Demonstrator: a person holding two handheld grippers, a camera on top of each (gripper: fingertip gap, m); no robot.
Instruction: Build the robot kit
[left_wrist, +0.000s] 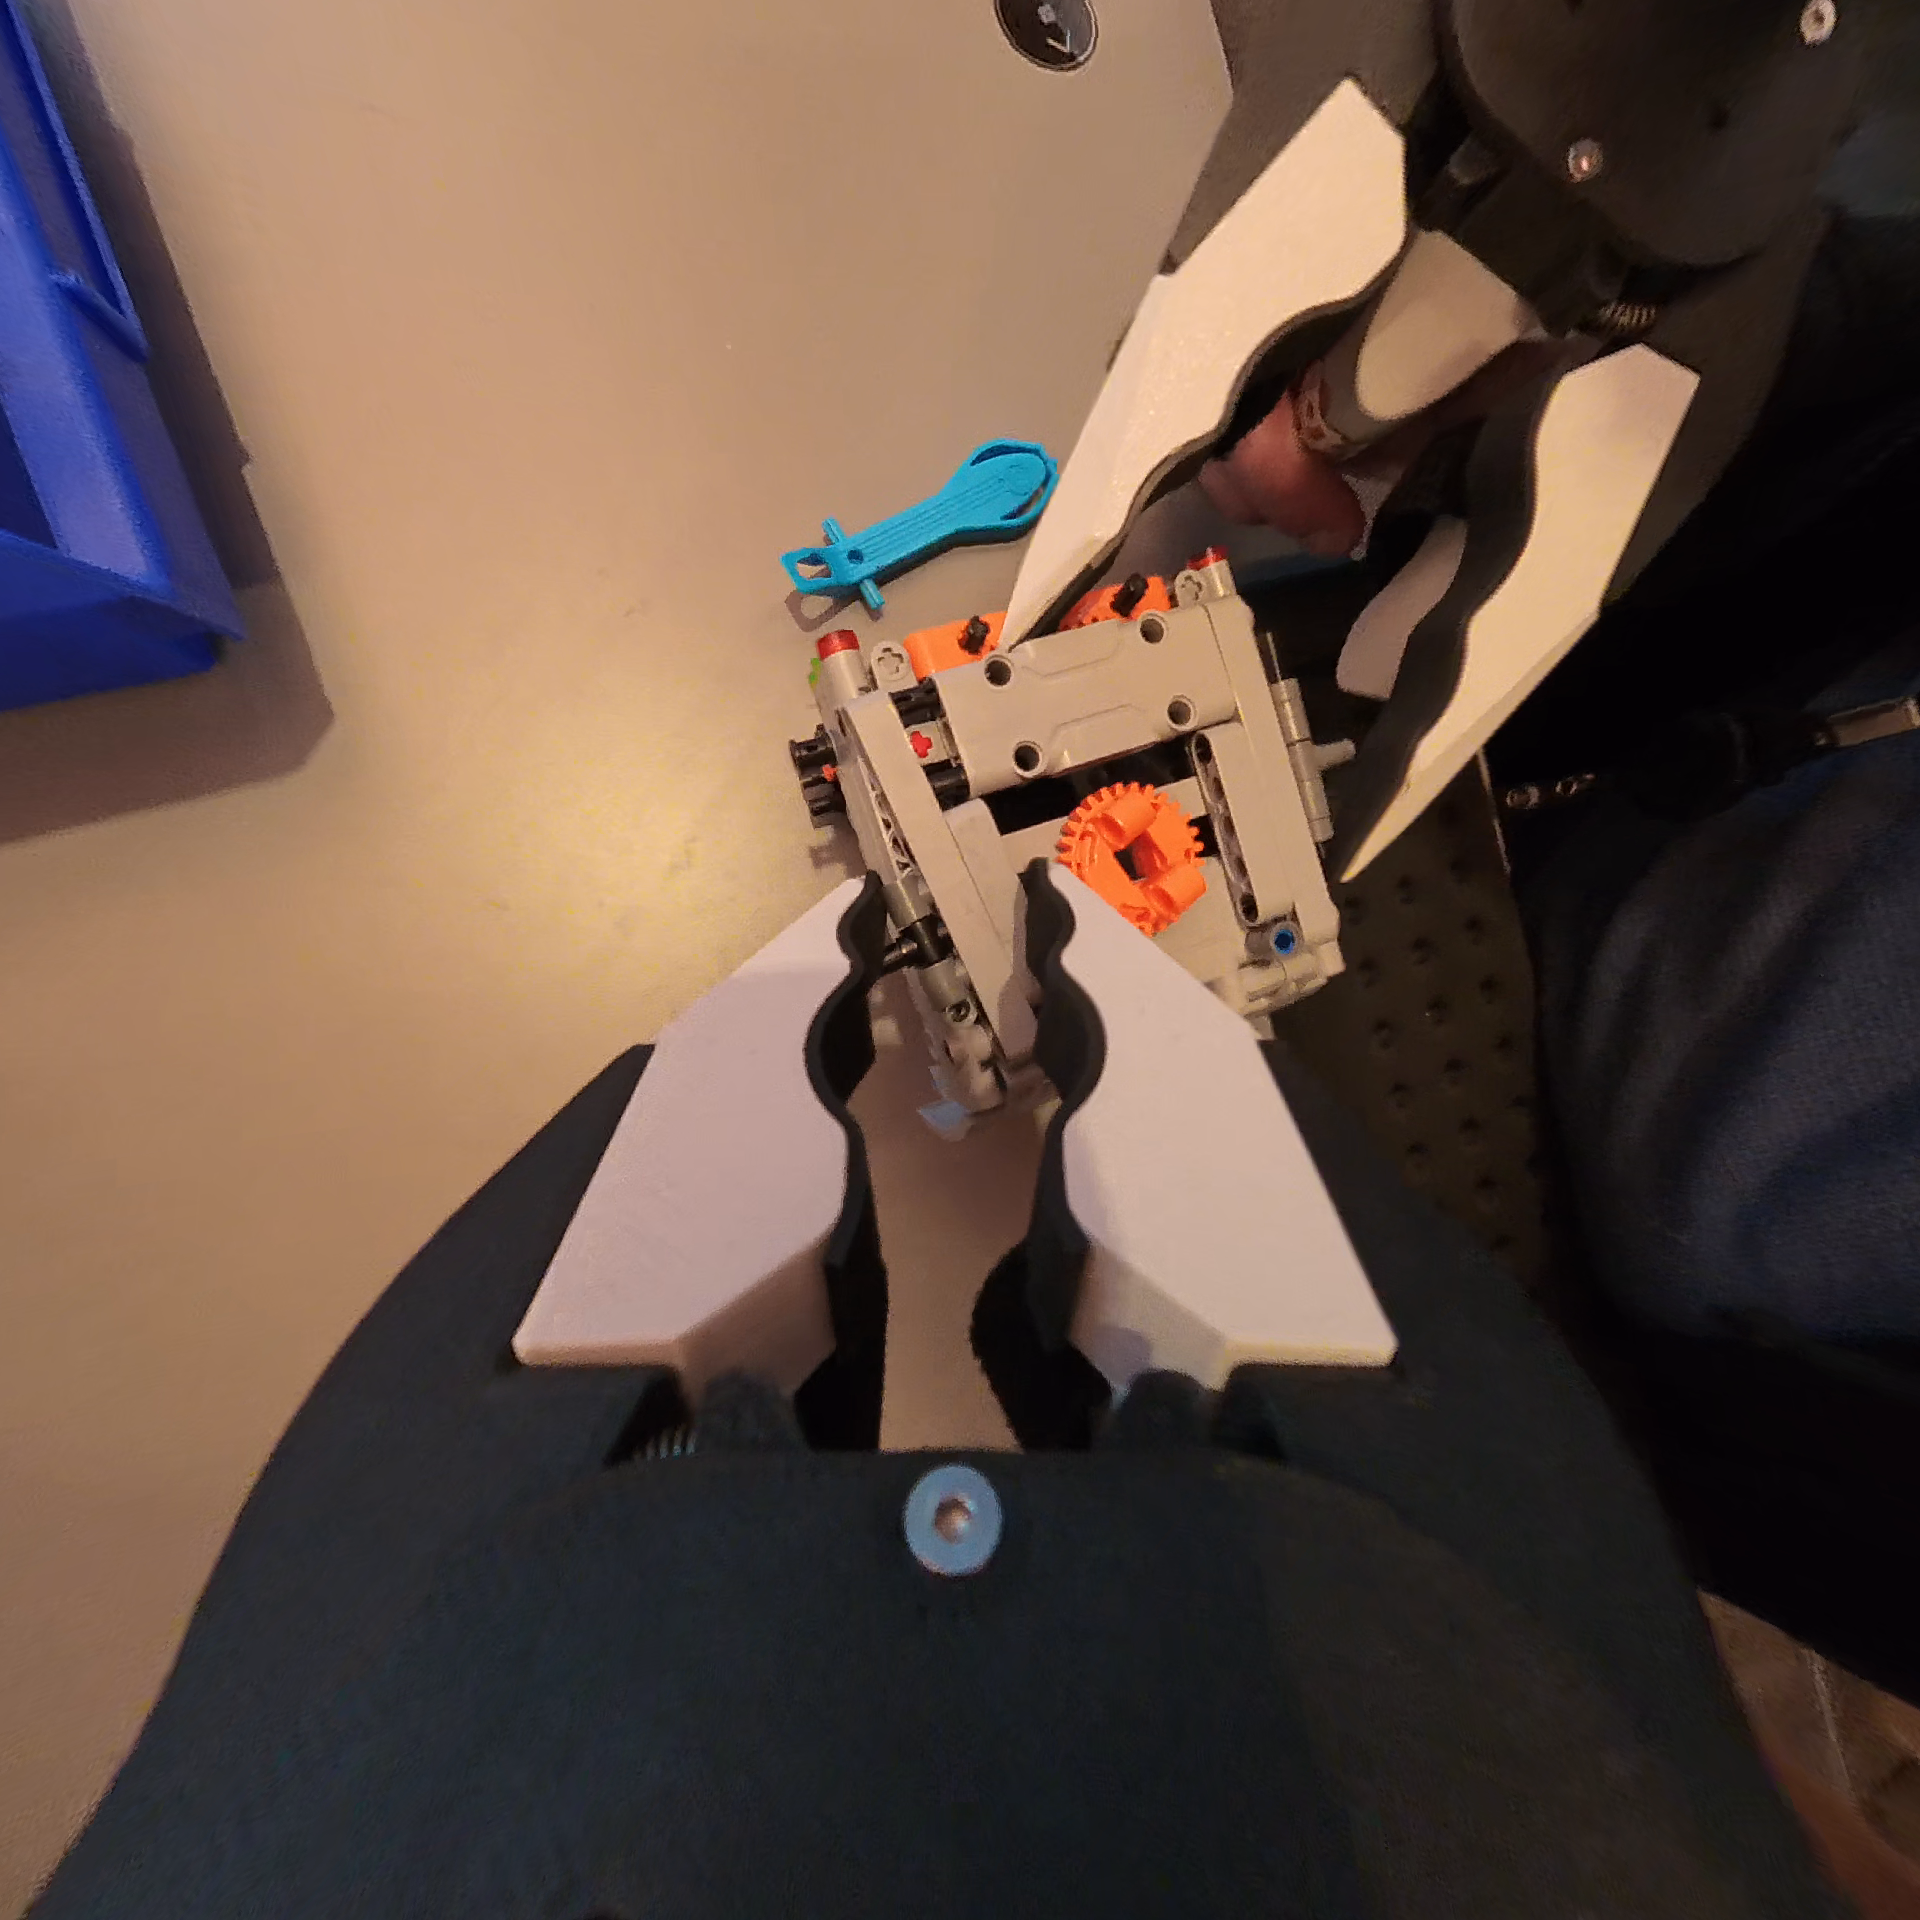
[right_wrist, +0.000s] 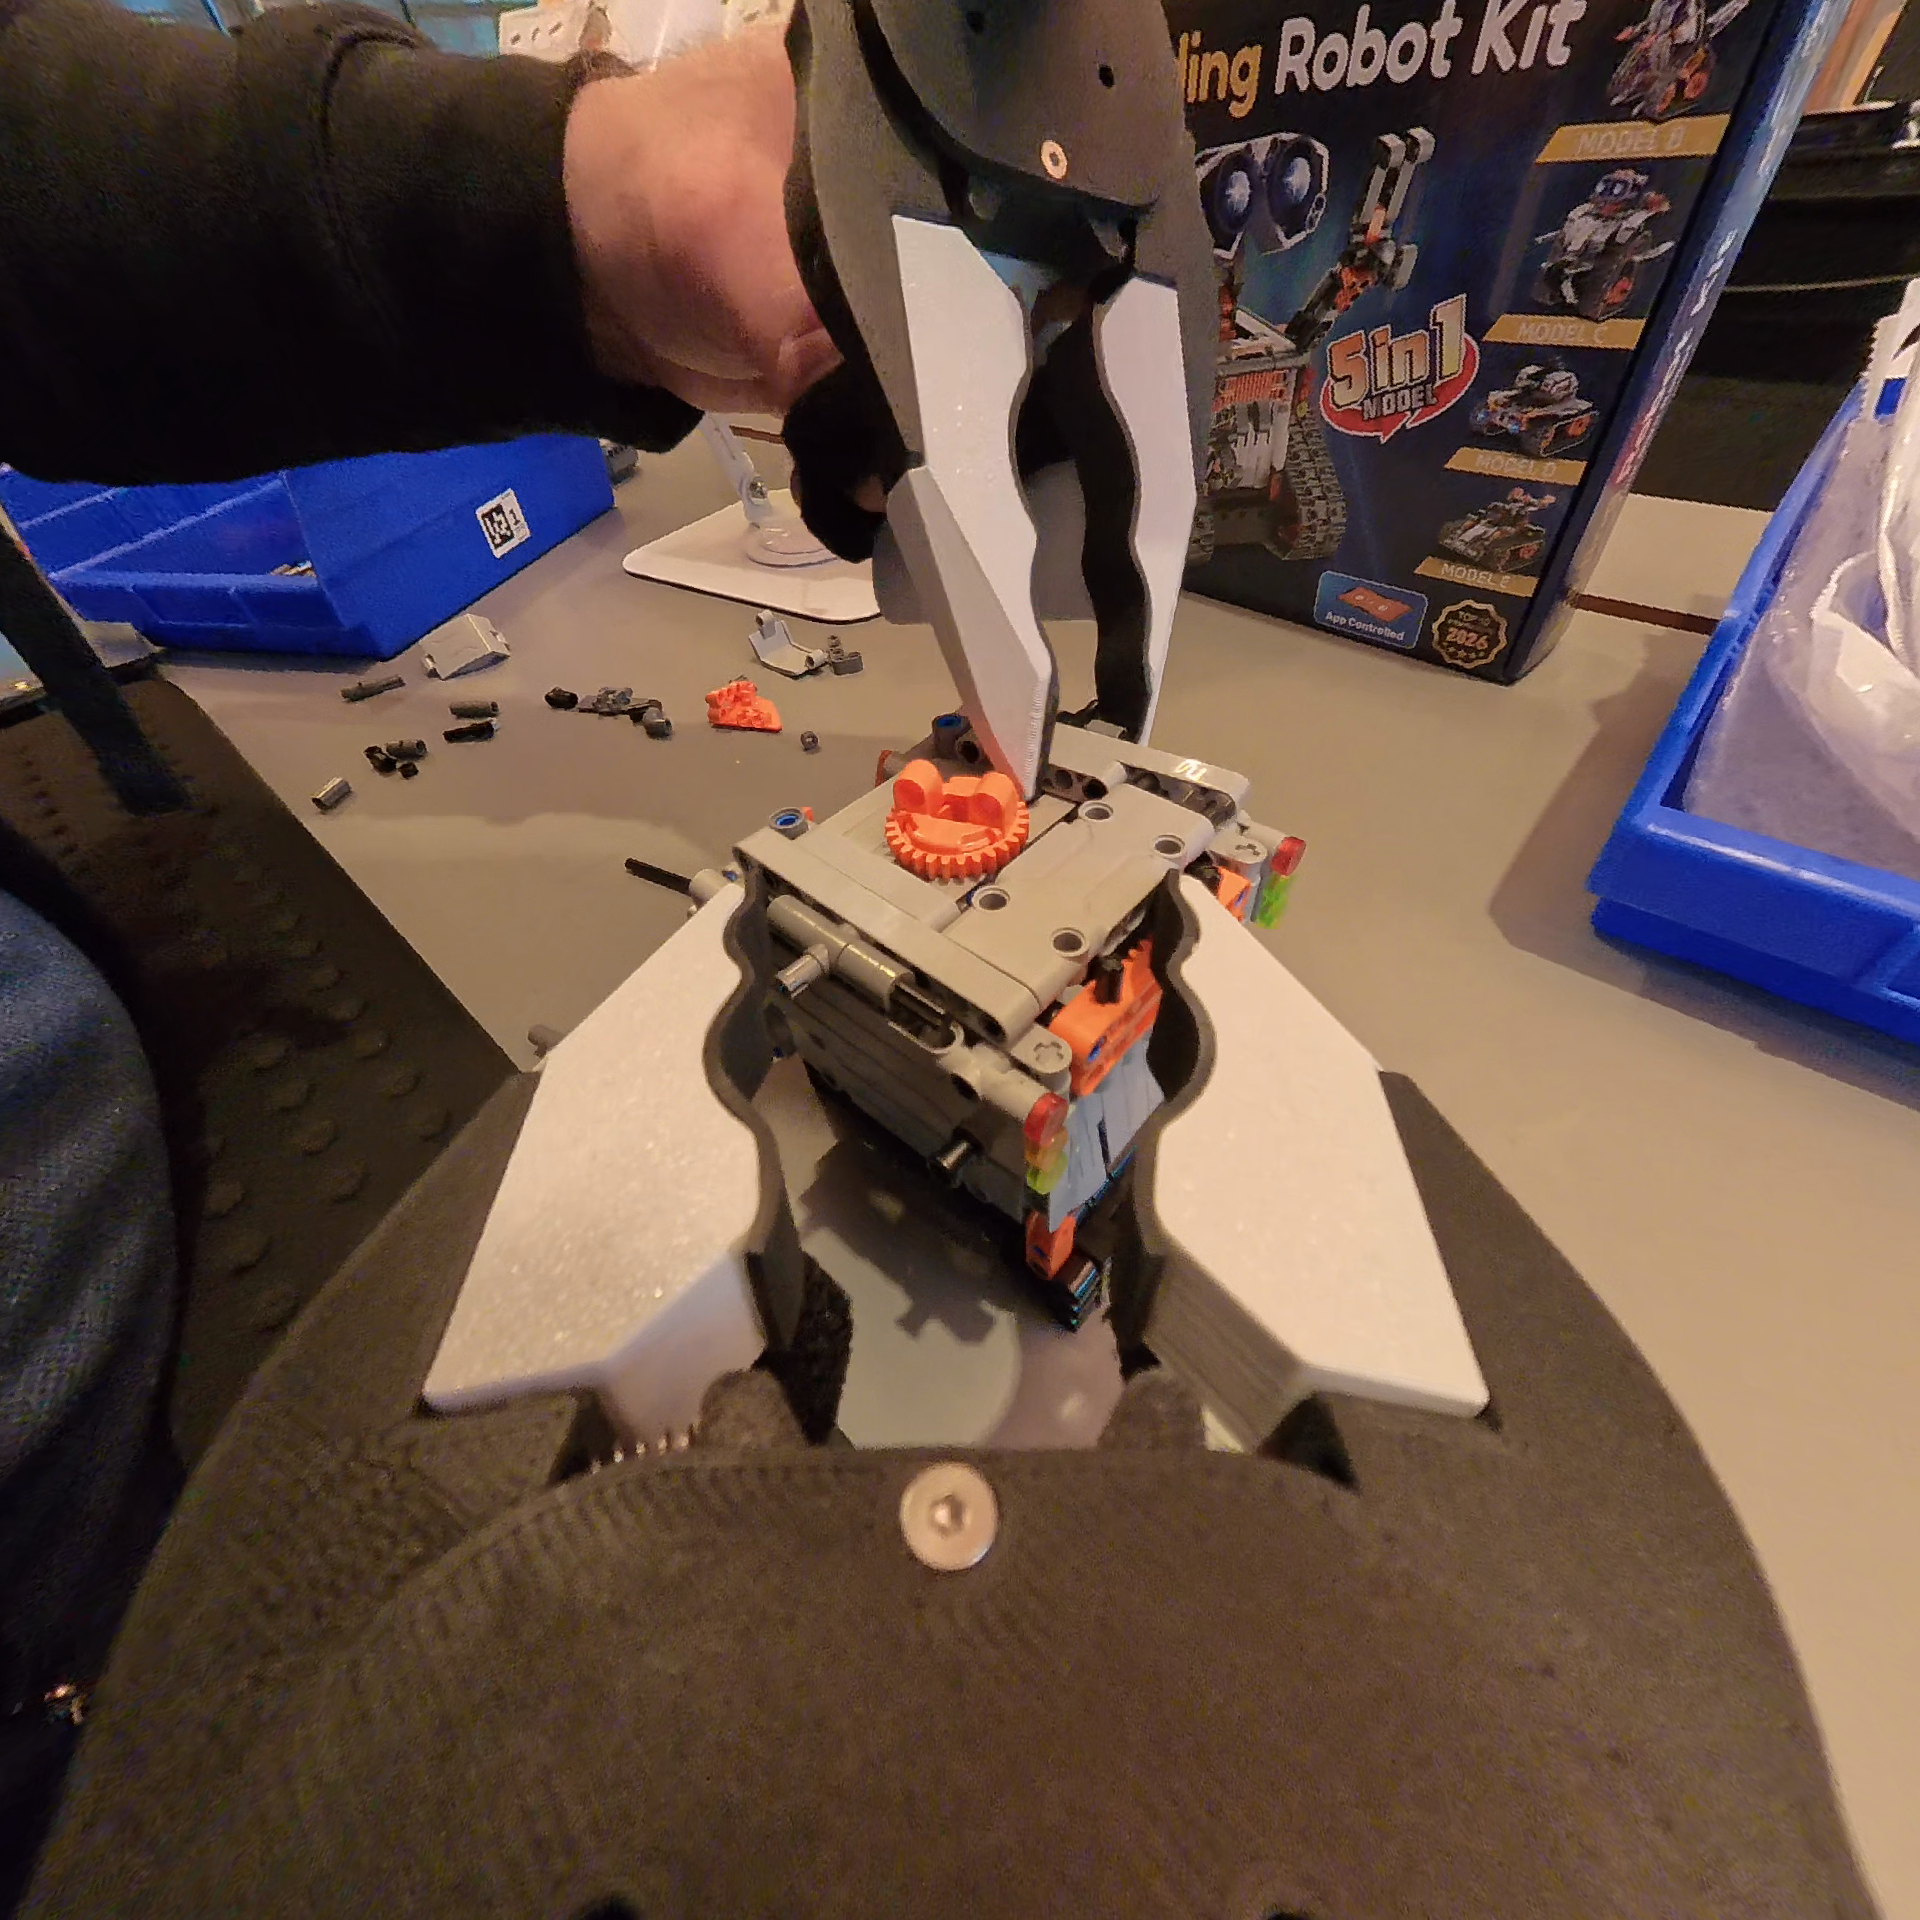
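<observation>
Here, both hand-held grippers, left (left_wrist: 948, 883) and right (right_wrist: 956, 914), clench a grey brick-built gearbox module (right_wrist: 966, 935) before a printed kit box (right_wrist: 1455, 312).

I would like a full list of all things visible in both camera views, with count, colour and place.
brick assembly: one, grey and orange, on the table centre, between both grippers
orange gear: one, on top of the assembly
blue tool: one, light blue, on the table beyond the assembly
loose parts: many, black, grey, orange, scattered on the table
blue bins: two, far left and right edge
kit box: one, dark, upright at the back
table: one, grey
left hand-held gripper: shut on an assembly beam
right hand-held gripper: shut on the assembly
</observation>
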